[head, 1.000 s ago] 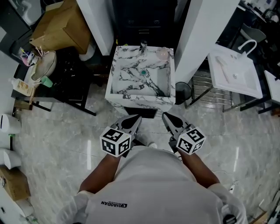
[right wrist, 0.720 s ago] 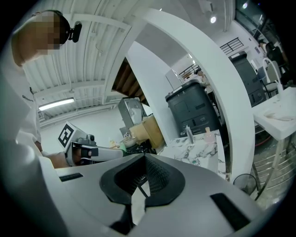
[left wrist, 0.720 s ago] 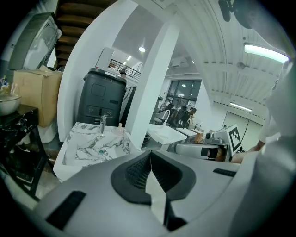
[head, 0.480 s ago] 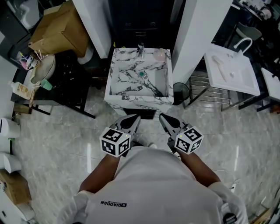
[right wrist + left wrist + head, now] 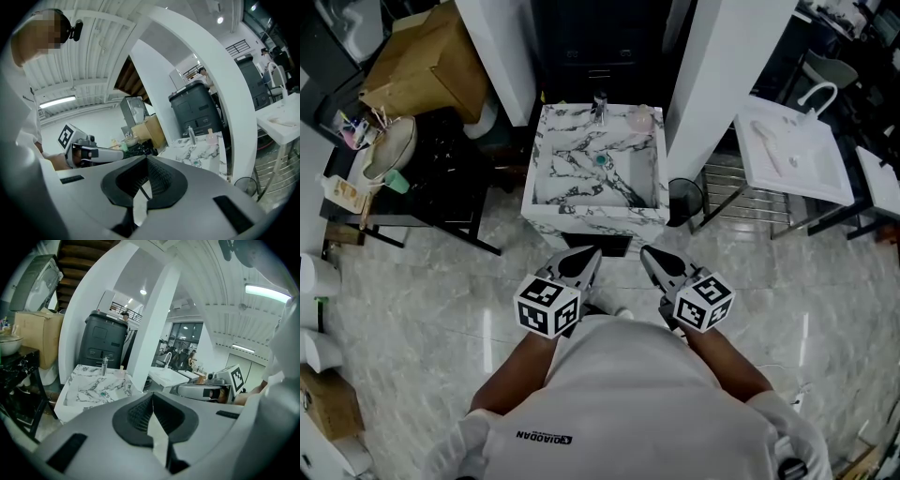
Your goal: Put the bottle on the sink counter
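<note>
Close to the chest, the left gripper [image 5: 592, 254] and right gripper [image 5: 648, 254] are both pinched shut and empty. Farther off, the pink bottle [image 5: 641, 117] stands on the sink [image 5: 591, 218] back rim, right of the tap [image 5: 599, 105]. Reaching in with closed jaws could topple it into the basin.

I see a small pink bottle [image 5: 641, 117], standing up, on the back right corner of the marble sink counter [image 5: 591, 219]

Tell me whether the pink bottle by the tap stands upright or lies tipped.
Upright: the pink bottle stands cap-up on the sink counter beside the tap.
</note>
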`<state>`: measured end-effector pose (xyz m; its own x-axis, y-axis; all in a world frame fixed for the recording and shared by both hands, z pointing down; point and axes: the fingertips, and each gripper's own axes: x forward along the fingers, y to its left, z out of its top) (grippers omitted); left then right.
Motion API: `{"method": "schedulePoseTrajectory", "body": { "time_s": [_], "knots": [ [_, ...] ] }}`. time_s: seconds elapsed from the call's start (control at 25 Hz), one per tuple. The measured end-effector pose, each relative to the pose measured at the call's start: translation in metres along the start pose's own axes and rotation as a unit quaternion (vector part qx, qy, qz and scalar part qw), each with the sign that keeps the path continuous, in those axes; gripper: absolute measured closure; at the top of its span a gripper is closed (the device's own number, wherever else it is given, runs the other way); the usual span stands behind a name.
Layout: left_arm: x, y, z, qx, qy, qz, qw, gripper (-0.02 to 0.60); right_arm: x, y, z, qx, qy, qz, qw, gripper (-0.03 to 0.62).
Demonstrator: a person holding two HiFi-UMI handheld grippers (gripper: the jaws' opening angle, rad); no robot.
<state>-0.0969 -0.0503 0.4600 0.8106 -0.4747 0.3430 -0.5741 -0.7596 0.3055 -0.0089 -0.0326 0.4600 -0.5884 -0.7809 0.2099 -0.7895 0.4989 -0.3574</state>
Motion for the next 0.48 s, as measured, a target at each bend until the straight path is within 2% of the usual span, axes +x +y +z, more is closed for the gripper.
{"method": "schedulePoseTrajectory", "body": {
  "time_s": [0.48],
  "knots": [
    [-0.0023,-0.0027,0.0035,0.005,-0.004,0.004,1.0,0.566,-0.0005,0.003,0.0015,-0.004,-0.001,0.008,1.0,0.554]
  ]
}}
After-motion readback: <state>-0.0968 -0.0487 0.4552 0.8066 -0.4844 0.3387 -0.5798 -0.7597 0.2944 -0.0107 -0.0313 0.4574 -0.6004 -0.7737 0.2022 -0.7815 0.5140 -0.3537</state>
